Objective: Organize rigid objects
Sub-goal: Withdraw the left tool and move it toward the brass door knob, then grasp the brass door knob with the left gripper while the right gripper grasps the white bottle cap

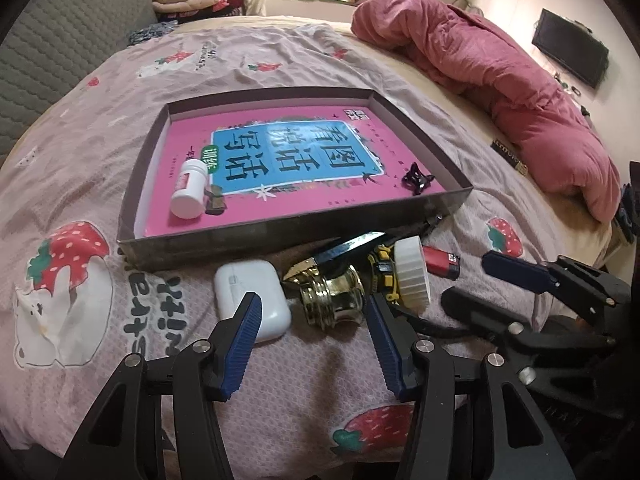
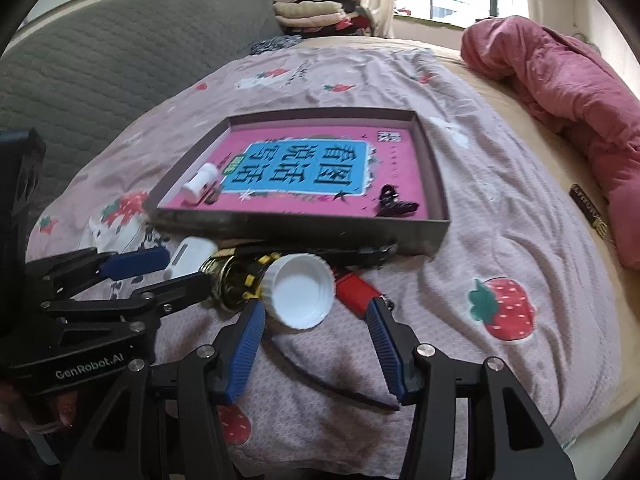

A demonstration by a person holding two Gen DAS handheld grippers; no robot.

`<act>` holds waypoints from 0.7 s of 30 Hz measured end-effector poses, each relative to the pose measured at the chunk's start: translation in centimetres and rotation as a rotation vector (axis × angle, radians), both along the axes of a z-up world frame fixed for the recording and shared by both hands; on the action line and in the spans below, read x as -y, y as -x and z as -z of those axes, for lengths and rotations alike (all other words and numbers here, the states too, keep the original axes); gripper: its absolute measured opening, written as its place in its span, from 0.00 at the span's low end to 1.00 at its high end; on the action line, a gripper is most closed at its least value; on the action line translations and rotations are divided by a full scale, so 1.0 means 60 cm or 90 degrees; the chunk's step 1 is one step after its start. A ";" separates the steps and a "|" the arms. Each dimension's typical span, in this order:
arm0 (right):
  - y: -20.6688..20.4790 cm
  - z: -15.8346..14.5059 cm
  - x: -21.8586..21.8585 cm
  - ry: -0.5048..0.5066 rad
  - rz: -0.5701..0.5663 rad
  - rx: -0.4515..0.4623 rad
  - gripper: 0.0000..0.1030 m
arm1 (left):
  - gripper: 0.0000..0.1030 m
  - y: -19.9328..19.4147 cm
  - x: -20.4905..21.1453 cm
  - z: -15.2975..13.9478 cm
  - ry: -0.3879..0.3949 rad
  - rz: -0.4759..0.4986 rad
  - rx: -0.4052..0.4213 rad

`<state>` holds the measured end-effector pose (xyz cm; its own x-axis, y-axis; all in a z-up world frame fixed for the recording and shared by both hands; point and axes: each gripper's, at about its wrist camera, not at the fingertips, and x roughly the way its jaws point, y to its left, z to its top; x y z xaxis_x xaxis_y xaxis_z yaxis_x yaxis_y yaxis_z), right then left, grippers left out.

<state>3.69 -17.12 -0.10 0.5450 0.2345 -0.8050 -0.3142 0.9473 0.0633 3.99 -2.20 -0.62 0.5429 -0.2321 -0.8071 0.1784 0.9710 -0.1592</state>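
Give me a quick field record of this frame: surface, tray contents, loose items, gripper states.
surface: bedsheet with strawberry print
tray: shallow box, pink book as floor
in tray: white bottle lying down, dark hair clip, small bow clip
loose in front of tray: white earbud case, gold metal piece, white cap, red lighter
left gripper: open, holding nothing
right gripper: open, holding nothing

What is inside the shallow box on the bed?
The shallow box holds a pink book, which covers its floor. On the book lie a white bottle, a small bow and a dark clip.
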 end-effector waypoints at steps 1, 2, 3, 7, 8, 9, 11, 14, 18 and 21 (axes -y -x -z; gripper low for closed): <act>0.001 0.002 -0.002 0.003 -0.003 0.001 0.51 | 0.54 0.000 0.001 0.001 0.000 0.001 -0.002; 0.000 0.003 -0.004 0.002 -0.006 0.001 0.51 | 0.54 -0.001 0.001 0.003 0.000 0.001 -0.003; 0.000 0.004 -0.005 -0.002 -0.010 0.001 0.51 | 0.54 -0.002 0.002 0.005 0.000 0.001 -0.007; -0.006 0.008 -0.003 -0.025 -0.024 0.000 0.48 | 0.54 -0.009 0.001 0.013 0.001 -0.001 -0.018; -0.007 0.009 -0.004 -0.028 -0.029 0.000 0.45 | 0.54 -0.010 0.000 0.015 0.002 -0.002 -0.020; -0.010 0.010 -0.005 -0.029 -0.033 0.001 0.42 | 0.54 -0.011 -0.001 0.016 0.002 -0.002 -0.022; -0.015 0.013 -0.008 -0.032 -0.043 0.000 0.39 | 0.54 -0.014 -0.003 0.020 0.004 -0.003 -0.026; -0.026 0.021 -0.014 -0.040 -0.059 -0.011 0.29 | 0.54 -0.014 -0.005 0.021 0.003 -0.002 -0.027; -0.033 0.028 -0.021 -0.048 -0.080 -0.019 0.20 | 0.54 -0.017 -0.005 0.023 0.007 -0.002 -0.029; -0.040 0.034 -0.021 -0.060 -0.089 -0.025 0.12 | 0.54 -0.019 -0.004 0.023 0.019 0.001 -0.036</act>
<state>6.10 -15.88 -2.13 0.4701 0.3817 -0.7958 -0.4386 0.8835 0.1647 5.14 -1.96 -1.97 0.4965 -0.2573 -0.8290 0.1697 0.9654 -0.1980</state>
